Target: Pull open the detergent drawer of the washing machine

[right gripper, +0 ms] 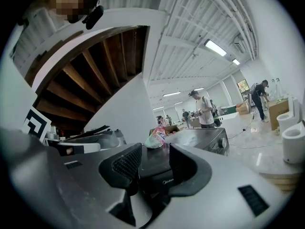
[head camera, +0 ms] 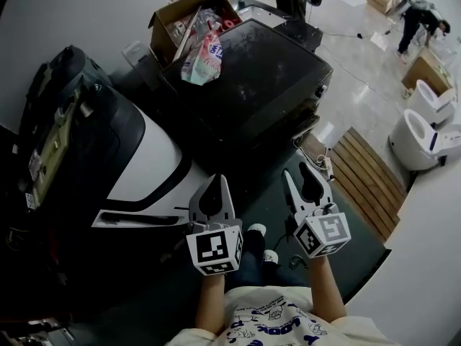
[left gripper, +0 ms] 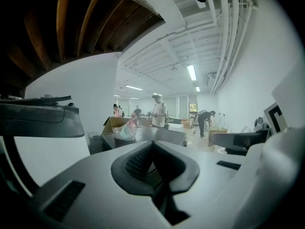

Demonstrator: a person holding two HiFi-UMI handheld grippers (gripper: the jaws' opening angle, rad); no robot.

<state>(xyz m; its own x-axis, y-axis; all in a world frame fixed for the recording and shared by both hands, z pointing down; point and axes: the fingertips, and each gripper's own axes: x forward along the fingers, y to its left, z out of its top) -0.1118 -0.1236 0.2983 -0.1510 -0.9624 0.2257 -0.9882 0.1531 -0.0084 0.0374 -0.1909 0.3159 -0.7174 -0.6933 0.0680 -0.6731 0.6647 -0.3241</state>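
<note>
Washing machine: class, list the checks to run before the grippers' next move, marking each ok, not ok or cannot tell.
1. Right gripper jaws apart, nothing held: ok.
2. Left gripper ready to grasp: not ok, jaws together, empty.
3. Detergent drawer found on the washing machine: cannot tell, no view shows it clearly.
4. Grippers at the machine's front: not ok, both hang short of it.
5. Bag and cardboard box at the far side, away from the grippers: ok.
</note>
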